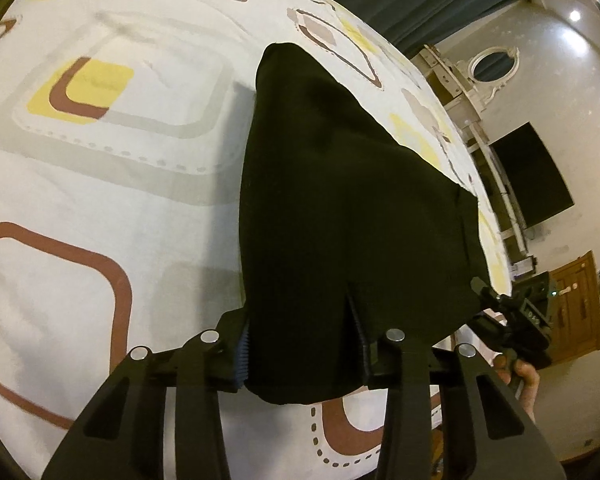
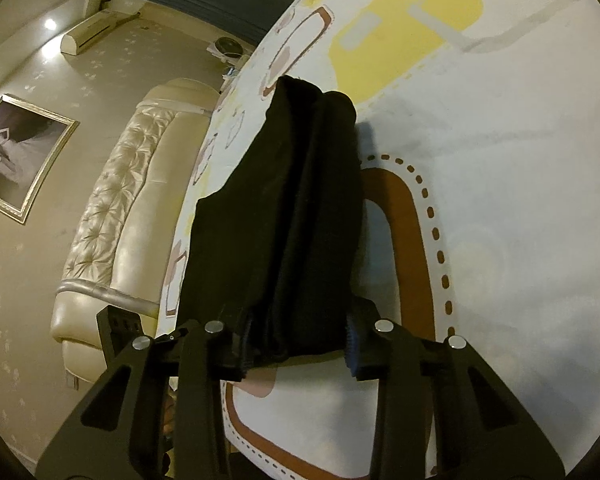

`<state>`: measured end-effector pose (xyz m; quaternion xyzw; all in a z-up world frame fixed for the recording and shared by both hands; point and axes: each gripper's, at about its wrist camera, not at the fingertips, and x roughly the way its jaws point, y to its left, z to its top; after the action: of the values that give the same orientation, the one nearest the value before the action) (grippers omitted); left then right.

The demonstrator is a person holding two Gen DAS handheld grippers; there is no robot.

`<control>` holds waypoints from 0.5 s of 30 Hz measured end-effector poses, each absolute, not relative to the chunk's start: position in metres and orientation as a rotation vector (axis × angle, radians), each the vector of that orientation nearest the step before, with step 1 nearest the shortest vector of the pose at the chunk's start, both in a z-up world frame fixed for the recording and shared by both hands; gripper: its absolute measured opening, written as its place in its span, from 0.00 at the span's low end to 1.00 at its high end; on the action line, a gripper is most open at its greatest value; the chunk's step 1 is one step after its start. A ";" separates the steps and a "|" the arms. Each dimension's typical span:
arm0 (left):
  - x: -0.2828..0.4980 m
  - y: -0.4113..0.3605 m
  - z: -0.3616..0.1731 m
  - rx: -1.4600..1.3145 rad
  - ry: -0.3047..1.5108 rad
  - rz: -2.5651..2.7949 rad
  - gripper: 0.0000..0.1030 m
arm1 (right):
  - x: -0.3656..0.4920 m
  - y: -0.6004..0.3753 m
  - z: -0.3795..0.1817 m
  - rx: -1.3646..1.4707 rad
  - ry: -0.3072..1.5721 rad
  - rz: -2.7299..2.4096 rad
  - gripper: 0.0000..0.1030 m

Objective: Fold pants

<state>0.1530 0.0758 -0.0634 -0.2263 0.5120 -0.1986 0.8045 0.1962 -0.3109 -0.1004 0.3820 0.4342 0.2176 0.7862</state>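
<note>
Both grippers grasp the black pants: the left gripper has its ribbed blue pads on either side of a bunched near edge, and cloth fills the gap. In the right wrist view the right gripper pinches the other near edge of the same pants, folds gathered between its pads.

From my grip the pants run away over the patterned bedsheet, their far end lying on it and the near end lifted clear of it. To the right in the left view I can see the other gripper and the fingers wrapped around its handle.

I judge this cloth to be soft, limp and light, thick enough to bunch but with no stiffness of its own, so it will sag and slide wherever I do not hold it. Corners of the near edge are the place to grip, well apart, to keep that edge taut.

Both my hands tilt downward toward the bed, side by side, the left more steeply.
</note>
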 end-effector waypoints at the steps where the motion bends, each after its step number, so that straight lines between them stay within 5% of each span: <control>1: 0.152 0.075 -0.062 -0.473 1.094 -0.420 0.39 | 0.194 -0.311 -0.100 0.823 0.937 0.472 0.32; 15: 0.134 0.082 -0.059 -0.440 1.094 -0.413 0.38 | 0.165 -0.315 -0.103 0.839 0.938 0.500 0.32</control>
<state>0.1339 0.0819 -0.0585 -0.2060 0.5123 -0.1933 0.8111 0.1654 -0.3149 -0.1030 0.3882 0.4338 0.2314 0.7795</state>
